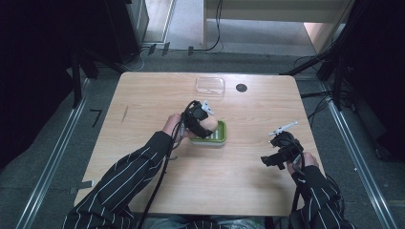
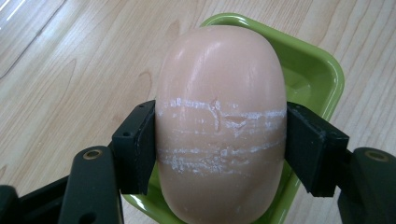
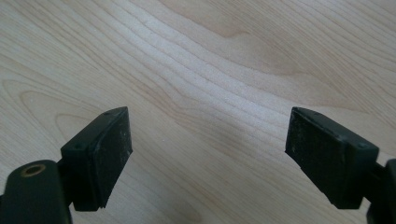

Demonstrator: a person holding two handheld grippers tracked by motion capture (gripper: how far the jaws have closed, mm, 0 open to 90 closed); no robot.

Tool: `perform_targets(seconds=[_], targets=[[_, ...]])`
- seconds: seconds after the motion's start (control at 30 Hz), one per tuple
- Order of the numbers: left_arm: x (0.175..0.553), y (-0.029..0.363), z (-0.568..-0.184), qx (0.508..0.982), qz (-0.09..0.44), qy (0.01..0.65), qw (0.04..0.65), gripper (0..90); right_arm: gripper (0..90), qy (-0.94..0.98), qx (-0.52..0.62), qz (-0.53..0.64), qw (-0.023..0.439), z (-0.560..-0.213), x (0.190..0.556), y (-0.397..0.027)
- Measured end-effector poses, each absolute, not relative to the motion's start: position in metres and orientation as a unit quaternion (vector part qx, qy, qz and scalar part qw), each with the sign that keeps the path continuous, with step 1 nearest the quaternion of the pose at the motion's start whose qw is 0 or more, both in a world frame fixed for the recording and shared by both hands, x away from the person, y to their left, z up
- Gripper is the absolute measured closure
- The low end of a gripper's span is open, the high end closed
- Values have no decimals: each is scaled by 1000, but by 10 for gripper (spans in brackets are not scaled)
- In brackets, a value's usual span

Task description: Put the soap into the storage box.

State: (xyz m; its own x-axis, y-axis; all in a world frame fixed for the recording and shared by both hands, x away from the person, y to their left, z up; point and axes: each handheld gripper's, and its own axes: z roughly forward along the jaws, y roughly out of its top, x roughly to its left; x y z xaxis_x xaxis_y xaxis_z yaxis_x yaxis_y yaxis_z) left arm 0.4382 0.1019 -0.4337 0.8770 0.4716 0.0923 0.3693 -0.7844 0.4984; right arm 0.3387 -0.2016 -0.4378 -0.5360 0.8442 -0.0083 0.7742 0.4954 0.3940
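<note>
In the high view the left gripper (image 1: 204,125) hangs over a green tray (image 1: 220,138) near the middle of the table (image 1: 143,95), a little toward its far edge, with a pale bar of soap (image 1: 209,125) in its grasp just above the tray. A clear plastic lid (image 1: 210,86) lies close to the far edge, beside a dark round hole (image 1: 241,88). The right gripper (image 1: 273,160) rests well apart, near the table's right edge and toward the near side

In the left gripper view both black pads clamp the soap (image 2: 219,126) across its waist, where white scrape marks ring it; the green tray (image 2: 322,70) sits right behind and below, and whether the soap touches the tray floor cannot be told

In the right gripper view the right gripper (image 3: 208,154) stands wide apart with nothing between its jaws, above bare wood (image 3: 210,56)

The step in hand looks like setting the soap into the tray, or lifting it out; the frames do not settle which. If placing, the next move calls for lowering the soap flat into the tray and spreading the jaws gently so the slippery bar does not tip over the rim
</note>
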Motion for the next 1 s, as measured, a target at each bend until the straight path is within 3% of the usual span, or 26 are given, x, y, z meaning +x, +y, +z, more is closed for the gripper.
perform_targets(seconds=[1.0], targets=[[441,98,-450,943,107,223,221,335,154,860,470,173,100,-438,338,-201]])
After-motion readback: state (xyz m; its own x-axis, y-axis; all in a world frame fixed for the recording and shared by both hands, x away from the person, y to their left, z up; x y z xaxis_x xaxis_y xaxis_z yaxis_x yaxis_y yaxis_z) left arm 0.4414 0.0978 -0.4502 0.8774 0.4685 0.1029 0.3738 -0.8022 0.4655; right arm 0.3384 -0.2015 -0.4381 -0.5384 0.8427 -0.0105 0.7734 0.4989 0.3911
